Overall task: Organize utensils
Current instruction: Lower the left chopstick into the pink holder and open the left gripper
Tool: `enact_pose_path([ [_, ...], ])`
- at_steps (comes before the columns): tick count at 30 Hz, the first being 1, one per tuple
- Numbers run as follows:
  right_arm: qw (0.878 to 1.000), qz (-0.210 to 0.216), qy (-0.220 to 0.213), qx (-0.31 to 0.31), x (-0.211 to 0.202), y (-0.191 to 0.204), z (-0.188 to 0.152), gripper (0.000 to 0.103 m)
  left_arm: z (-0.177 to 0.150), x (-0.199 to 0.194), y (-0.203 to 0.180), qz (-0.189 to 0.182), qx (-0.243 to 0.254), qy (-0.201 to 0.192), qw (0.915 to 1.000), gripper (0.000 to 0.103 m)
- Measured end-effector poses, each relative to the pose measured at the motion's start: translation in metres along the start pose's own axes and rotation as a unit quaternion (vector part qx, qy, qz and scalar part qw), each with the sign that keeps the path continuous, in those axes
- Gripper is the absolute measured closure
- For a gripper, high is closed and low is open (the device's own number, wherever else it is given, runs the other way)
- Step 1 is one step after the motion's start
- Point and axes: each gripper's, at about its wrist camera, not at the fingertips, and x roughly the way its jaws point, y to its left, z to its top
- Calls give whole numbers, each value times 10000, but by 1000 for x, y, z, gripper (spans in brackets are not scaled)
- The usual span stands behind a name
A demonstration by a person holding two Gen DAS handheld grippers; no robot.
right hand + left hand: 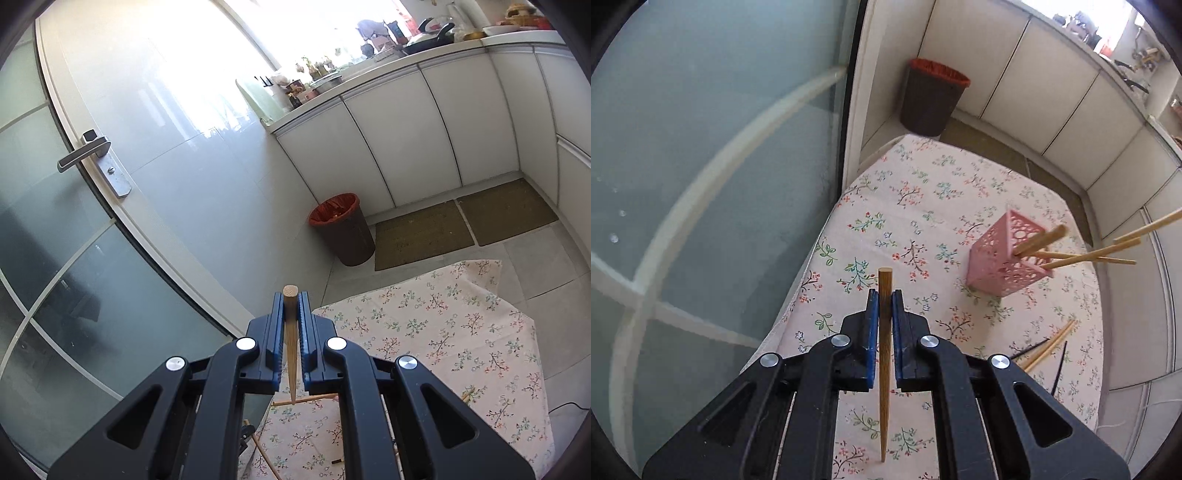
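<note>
Above table (923,192), hand-held gripper (885,306) pinching chopstick (885,369)

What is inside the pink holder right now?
The pink holder has several wooden chopsticks leaning out of its top. Their lower ends, and anything else at the bottom, are hidden by its patterned walls.

Bright daylight — window (258,33) glare blown out; fisheye edges bend, dark corners.

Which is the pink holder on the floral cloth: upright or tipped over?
Upright: the pink holder stands on its base on the cloth, chopsticks sticking from its open top.
</note>
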Motion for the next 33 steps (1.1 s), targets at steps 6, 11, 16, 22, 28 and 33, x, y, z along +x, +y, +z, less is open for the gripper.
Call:
enact_pose_path([
  [6, 9998, 0, -157, -85, -22, 9, 4, 95, 11, -72, -19, -146, 409, -679, 9967, 97],
  [11, 9996, -109, -203, -137, -26, 12, 10, 95, 36, -118, -42, -179, 730, -1216, 9897, 97],
  [16, 9991, -251, -252, -226, -25, 11, 17, 95, 72, -148, -68, -223, 921, -1698, 9809, 97],
  [22, 9979, -424, -327, -351, -14, 7, 24, 95, 102, -162, -110, -446, 1117, -2118, 9699, 97],
  [28, 9976, -578, -181, -330, 13, -9, 23, 95, 119, -127, -147, -755, 1189, -2000, 9696, 97],
  [33, 9973, -668, -63, -287, 38, -25, 19, 95, 117, -70, -164, -755, 1181, -1741, 9747, 97],
])
